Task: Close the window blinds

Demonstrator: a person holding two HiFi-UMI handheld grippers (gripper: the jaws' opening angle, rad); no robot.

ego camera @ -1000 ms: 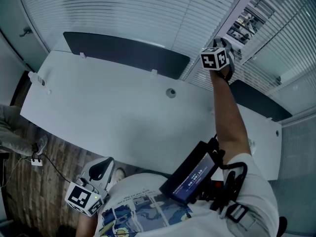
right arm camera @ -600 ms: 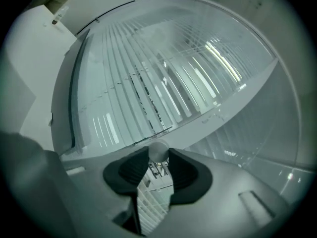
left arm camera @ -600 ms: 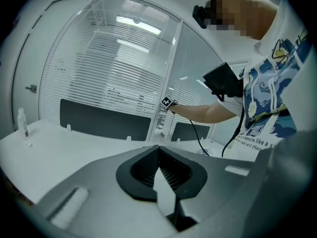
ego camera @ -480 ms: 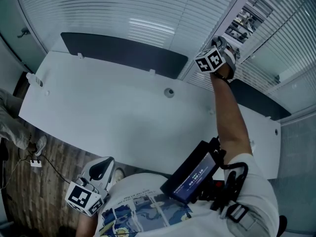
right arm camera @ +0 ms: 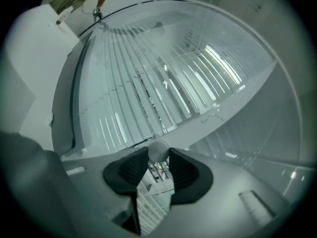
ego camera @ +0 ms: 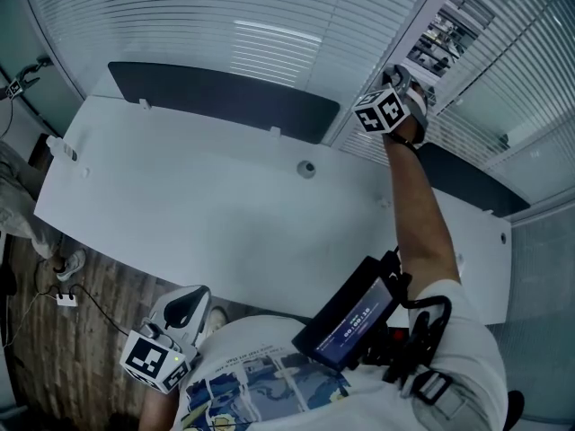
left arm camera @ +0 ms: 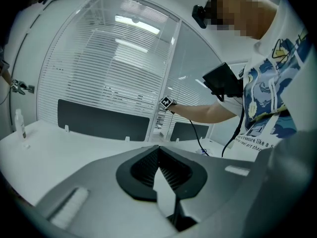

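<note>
**Smooth slats, matt desk, ribbed pads**

The blinds (ego camera: 180, 25) are thin, smooth slats with a light sheen that catches strips of ceiling light. They sit behind clear, glossy glass (right arm camera: 257, 133). The desk (ego camera: 207, 214) has a plain white top, smooth and matt. The screen panel (ego camera: 216, 97) at its back edge looks dark and matt. The floor (ego camera: 27, 357) shows wood grain. The left gripper (left arm camera: 158, 151) and right gripper (right arm camera: 158, 157) have matt grey plastic shells and black ribbed pads (left arm camera: 176, 171). The round knob (right arm camera: 158, 150) looks pale and smooth. The shirt (ego camera: 260, 384) is printed cloth.

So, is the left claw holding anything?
No, the left claw has nothing between its jaws; only the white desk shows beyond.
</note>
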